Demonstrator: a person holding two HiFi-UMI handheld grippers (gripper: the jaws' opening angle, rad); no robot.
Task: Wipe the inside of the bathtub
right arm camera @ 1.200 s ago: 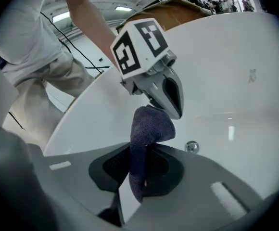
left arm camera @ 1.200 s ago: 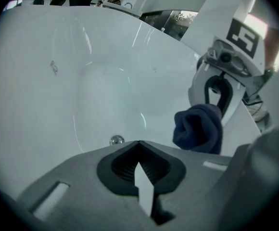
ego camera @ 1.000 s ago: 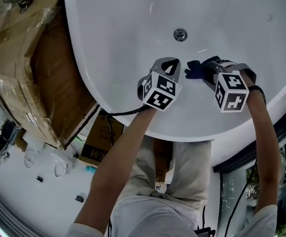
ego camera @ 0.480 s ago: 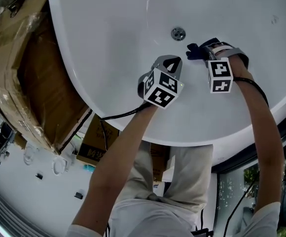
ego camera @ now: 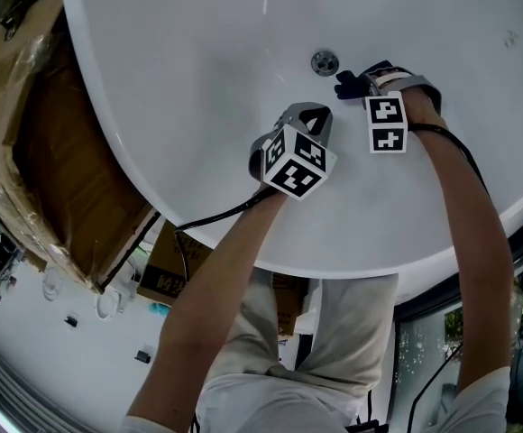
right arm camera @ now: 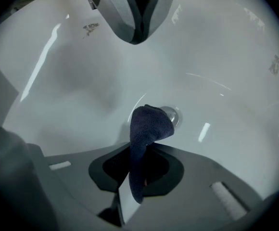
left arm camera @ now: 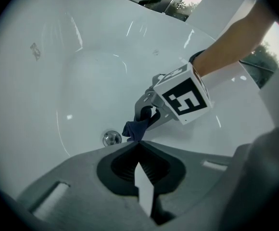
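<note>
Reaching into the bathtub [ego camera: 198, 79], right gripper [ego camera: 365, 79] pinches cloth [right arm camera: 146, 129], left gripper [left arm camera: 139, 148] hovers, fingers together.

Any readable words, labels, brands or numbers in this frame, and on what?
Cardboard box below the bathtub: dark print, too blurred to read.
Marker cubes on the left hand-held gripper and right hand-held gripper: square patterns only, no text.
Nothing else readable.

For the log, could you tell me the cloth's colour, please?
Dark navy blue; the cloth shows best in the right gripper view.
</note>
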